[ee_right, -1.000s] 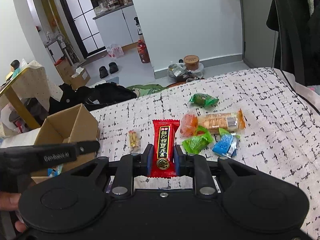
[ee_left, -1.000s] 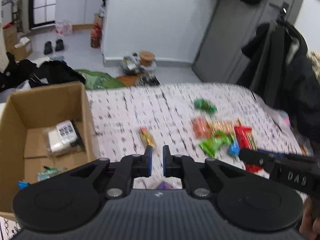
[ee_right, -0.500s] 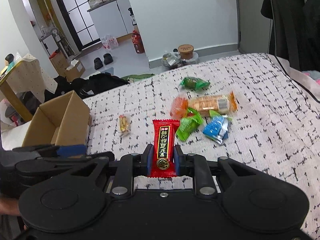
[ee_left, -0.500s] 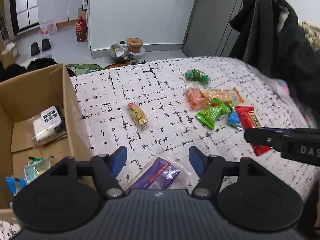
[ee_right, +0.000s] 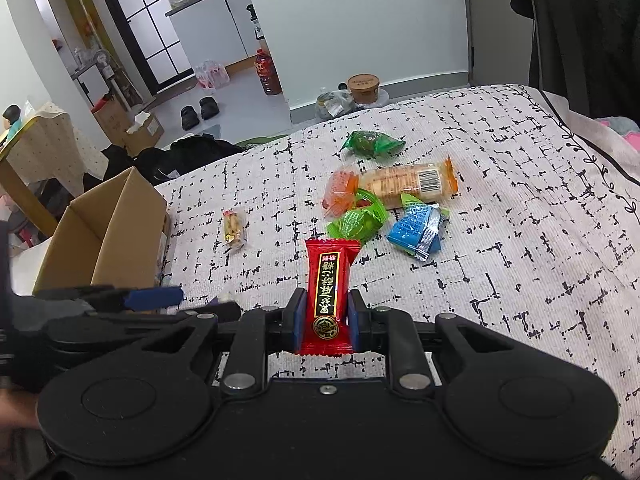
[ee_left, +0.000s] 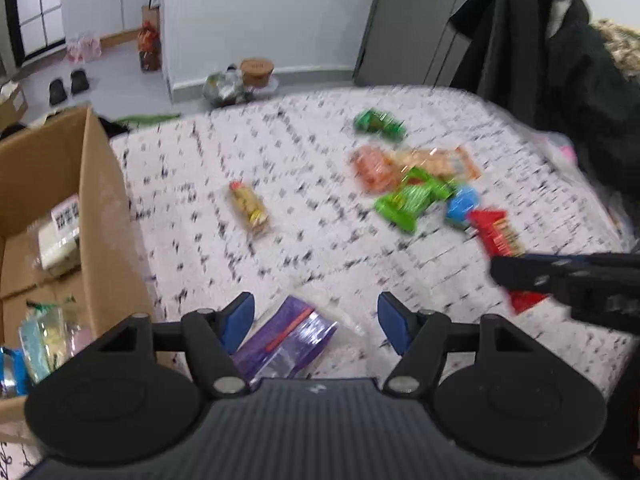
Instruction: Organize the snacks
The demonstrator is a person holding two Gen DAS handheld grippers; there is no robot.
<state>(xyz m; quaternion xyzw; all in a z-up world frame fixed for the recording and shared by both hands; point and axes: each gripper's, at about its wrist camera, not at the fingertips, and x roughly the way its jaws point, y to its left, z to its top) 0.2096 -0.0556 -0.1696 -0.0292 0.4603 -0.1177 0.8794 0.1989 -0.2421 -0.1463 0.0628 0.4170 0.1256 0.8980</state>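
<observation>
My left gripper: jaws spread wide, blue pads well apart, nothing pinched. It hangs low over the bed, angled downward.
Purple packet: lies on the bed cover right under my left gripper, in the gap between the two fingers but touching neither pad as far as I can see; its near end is hidden behind the gripper body.
My right gripper: pressed onto the red candy bar, the two blue pads clamping its lower half from either side. The bar stands upright between them, its top end sticking out above the fingers and clear of the bed.
Cardboard box: open, on the bed at my left. I see a white packet with a printed label and a few other wrappers inside; they are too blurred to name.
Small yellow snack: alone on the cover, between the box and the main heap.
Heap of snacks: a dark green packet at the far side; nearer, an orange wrapper beside a long biscuit pack; a bright green packet and a blue packet in front of those, close together.
Bed cover: white with black dashes, all the loose snacks resting on it.
Left view: blurred.
</observation>
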